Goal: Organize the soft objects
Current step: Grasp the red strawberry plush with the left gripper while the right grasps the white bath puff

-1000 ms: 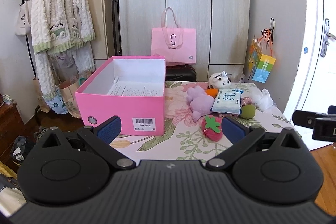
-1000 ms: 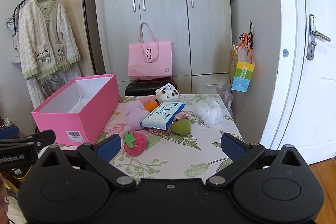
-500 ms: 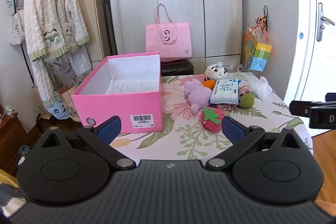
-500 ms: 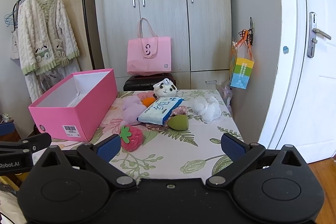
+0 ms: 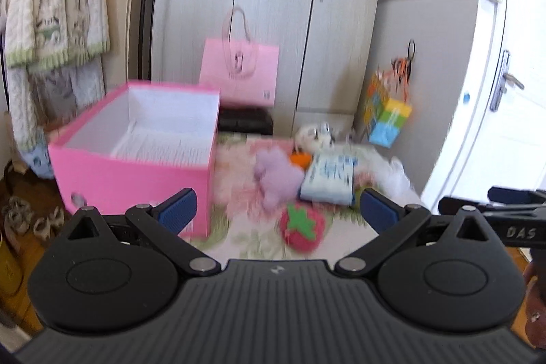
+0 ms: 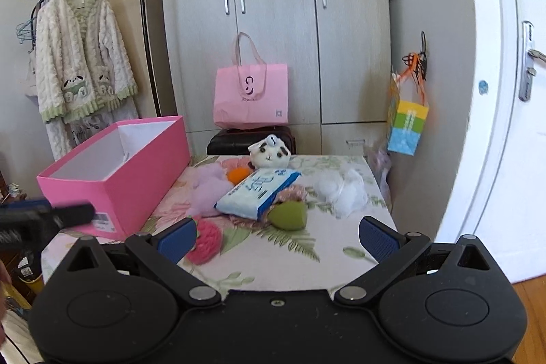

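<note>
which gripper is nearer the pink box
Left. The left gripper is right by the pink box; the right gripper sits further right, nearer the green sponge.

Box (image 6: 112, 179) left on table (image 6: 307, 261), soft toys (image 6: 269, 156) right of it, bag (image 6: 250, 98) behind.

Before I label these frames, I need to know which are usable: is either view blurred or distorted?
Left wrist view: motion-smeared, so the open pink cardboard box and red strawberry plush look soft. Right wrist view: sharp, the blue-and-white tissue pack is crisp. Both show fisheye bending at the white door.
</note>
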A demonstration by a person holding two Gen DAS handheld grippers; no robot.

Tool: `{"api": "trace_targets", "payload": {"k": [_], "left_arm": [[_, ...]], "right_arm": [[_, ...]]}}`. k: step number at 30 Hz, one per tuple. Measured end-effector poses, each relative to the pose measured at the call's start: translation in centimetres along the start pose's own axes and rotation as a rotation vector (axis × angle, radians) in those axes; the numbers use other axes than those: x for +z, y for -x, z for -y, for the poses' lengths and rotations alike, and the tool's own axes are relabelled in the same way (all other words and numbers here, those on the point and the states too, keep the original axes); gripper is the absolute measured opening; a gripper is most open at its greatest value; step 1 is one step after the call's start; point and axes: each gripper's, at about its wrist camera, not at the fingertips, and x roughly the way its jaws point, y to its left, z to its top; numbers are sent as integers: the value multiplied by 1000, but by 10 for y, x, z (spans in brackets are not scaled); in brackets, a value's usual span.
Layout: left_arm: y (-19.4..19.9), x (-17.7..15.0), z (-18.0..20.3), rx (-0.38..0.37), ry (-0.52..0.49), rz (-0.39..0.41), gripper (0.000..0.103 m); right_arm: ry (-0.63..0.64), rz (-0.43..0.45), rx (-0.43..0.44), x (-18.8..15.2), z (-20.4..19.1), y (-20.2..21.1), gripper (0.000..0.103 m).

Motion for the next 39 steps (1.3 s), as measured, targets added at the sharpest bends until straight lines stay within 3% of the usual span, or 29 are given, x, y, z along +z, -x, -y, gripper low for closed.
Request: {"api": "trace_targets", "payload": {"k": [2, 7, 13, 19, 23, 30, 34, 39], "left_arm": [[-10, 5, 3, -7, -13, -5, 103], [-53, 2, 14, -105, -48, -73, 102], [-111, -16, 29, -137, -86, -171, 96], [-157, -31, 35, -131, -106, -250, 82], [-173, -38, 37, -119, -121, -261, 73], [-186, -44, 36, -121, -118, -306, 56], [-187, -47, 46, -83, -187, -294, 55], [-188, -47, 47, -64, -186, -284, 51]], "right_arm": [[-7, -1, -3, 4, 8, -12, 103], [41, 53, 13, 3, 26, -44, 103], [31, -8, 36, 11, 56, -97, 102], [41, -79, 48, 17, 82, -153, 101], [123, -87, 1, 11, 85, -183, 101], [6, -130, 98, 13, 114, -217, 98], [37, -175, 96, 13, 114, -233, 99], [83, -158, 107, 13, 111, -241, 98]]}}
